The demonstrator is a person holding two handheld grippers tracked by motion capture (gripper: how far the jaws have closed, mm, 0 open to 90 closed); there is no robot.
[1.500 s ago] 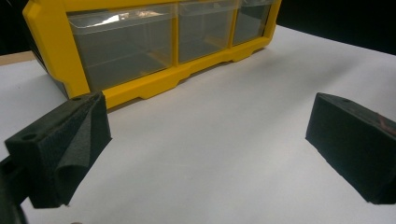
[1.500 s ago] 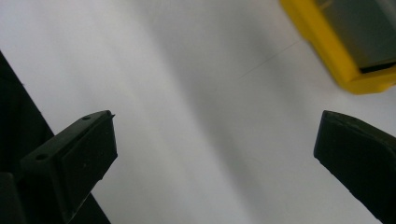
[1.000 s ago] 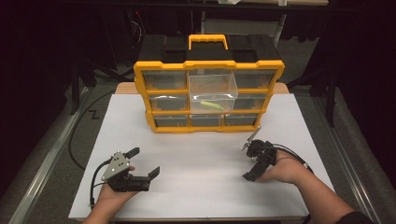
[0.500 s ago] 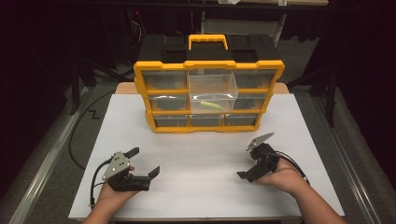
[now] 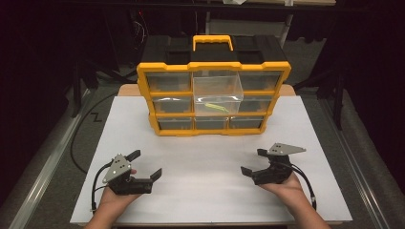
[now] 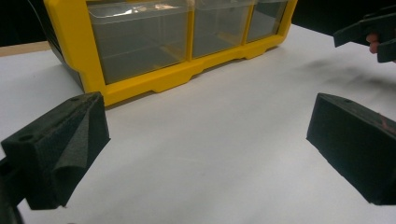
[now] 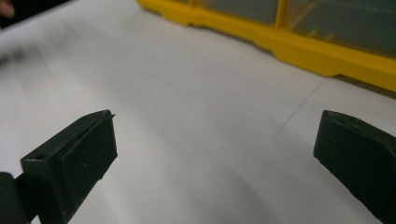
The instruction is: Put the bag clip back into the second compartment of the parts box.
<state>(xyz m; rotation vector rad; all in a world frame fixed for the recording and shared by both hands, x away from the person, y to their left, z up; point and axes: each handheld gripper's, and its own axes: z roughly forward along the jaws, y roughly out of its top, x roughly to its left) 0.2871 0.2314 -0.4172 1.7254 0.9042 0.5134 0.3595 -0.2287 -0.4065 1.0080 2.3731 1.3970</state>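
We see the yellow organizer (image 5: 213,98) standing upright at the far middle of the white table (image 5: 210,191), its long side running left to right and its drawer fronts facing us. Its top middle drawer (image 5: 218,86) is pulled out toward us, and a yellow-green item (image 5: 213,107) lies in the drawer below. Nothing lies between it and our grippers. Left gripper (image 5: 145,164) and right gripper (image 5: 251,162) rest near the front edge, well apart, jaws spread wide and empty
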